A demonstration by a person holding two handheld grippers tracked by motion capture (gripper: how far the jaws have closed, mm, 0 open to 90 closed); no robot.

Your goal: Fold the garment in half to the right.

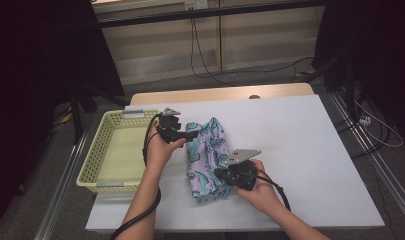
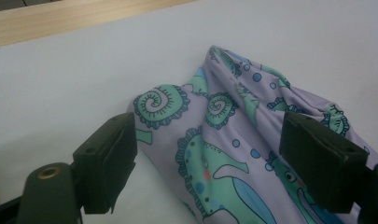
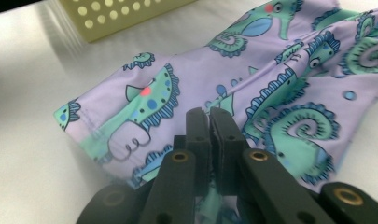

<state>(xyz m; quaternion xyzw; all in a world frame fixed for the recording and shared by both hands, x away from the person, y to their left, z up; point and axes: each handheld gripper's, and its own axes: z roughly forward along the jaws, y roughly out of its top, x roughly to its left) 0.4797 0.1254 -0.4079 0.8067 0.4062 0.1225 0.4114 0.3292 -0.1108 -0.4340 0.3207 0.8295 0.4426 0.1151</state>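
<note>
A lab-style recording room: a white-topped table (image 1: 290, 150) stands on grey floor, black curtains (image 1: 35, 75) hang at both sides, cables (image 1: 205, 55) trail along the wood-panelled wall (image 1: 260, 40), metal rails (image 1: 375, 165) flank it.

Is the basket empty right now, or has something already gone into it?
Empty as far as it shows. In the high view the yellow basket shows a bare floor, and the patterned cloth lies bunched on the table beside it.

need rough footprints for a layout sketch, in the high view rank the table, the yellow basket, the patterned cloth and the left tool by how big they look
1. table, by far the largest
2. yellow basket
3. patterned cloth, clearly smaller than the basket
4. left tool, smallest, though held above the table, so it looks slightly bigger than it is
</note>
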